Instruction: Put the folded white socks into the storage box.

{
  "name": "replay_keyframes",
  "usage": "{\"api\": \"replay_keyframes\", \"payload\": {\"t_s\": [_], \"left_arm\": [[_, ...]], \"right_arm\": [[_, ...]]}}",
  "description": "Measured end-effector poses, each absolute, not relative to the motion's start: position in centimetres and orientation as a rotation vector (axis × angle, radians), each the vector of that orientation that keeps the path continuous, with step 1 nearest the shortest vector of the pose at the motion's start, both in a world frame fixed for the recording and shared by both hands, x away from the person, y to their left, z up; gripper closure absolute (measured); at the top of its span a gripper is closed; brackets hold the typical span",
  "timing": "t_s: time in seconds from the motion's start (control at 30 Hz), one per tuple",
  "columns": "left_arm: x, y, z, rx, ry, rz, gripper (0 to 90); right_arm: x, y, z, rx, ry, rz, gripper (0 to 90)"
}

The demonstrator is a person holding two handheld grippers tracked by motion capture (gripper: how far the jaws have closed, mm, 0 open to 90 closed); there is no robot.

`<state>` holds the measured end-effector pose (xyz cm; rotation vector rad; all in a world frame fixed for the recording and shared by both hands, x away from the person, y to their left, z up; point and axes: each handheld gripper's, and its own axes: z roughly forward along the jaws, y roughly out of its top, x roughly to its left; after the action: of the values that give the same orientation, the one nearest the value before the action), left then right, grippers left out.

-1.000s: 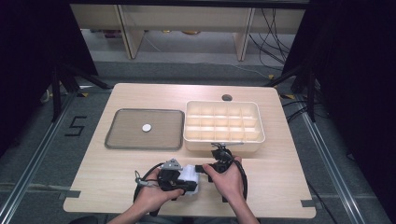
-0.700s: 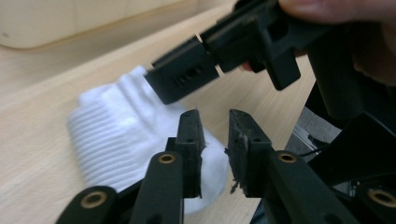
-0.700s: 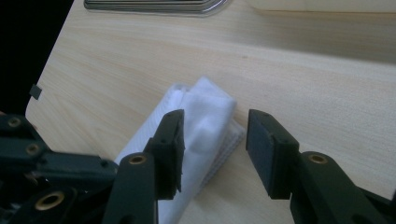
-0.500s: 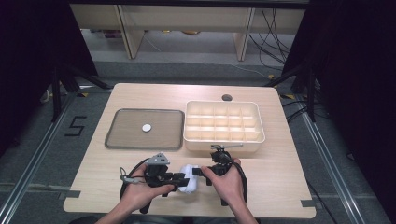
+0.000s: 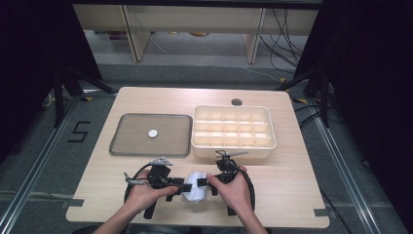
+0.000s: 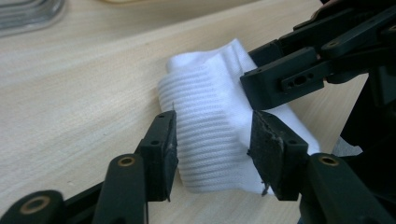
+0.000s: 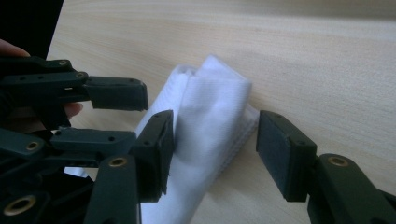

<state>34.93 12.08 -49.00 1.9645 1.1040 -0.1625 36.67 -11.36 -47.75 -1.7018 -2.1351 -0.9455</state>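
A folded white cloth (image 5: 195,189) with a ribbed band lies on the wooden table near its front edge, between the two hands. My left gripper (image 5: 179,187) comes at it from the left. In the left gripper view its jaws (image 6: 217,151) have just been opening and stand on either side of the ribbed fold (image 6: 205,121) without pressing. My right gripper (image 5: 206,182) comes from the right. Its jaws (image 7: 215,149) have also just been opening and straddle the cloth (image 7: 210,112), with the right pad (image 7: 280,154) clear of it.
A grey tray (image 5: 122,146) holding a small white disc (image 5: 153,133) lies at the left middle of the table. A cream compartment box (image 5: 234,145) stands to its right, just behind the right hand. A round hole (image 5: 236,102) marks the table's far edge.
The left hand has drawn a little to the left. Both pairs of jaws have widened, the left one from shut, and the cloth now rests loose on the table.
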Motion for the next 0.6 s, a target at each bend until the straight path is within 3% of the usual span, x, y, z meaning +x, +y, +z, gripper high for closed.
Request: {"api": "replay_keyframes", "payload": {"t_s": [0.6], "left_arm": [[35.1,12.0,-49.6,1.993,1.107,-0.194,57.8]], "right_arm": [[38.3,-10.5,-49.4,-1.636,-2.152,-0.878,42.7]]}}
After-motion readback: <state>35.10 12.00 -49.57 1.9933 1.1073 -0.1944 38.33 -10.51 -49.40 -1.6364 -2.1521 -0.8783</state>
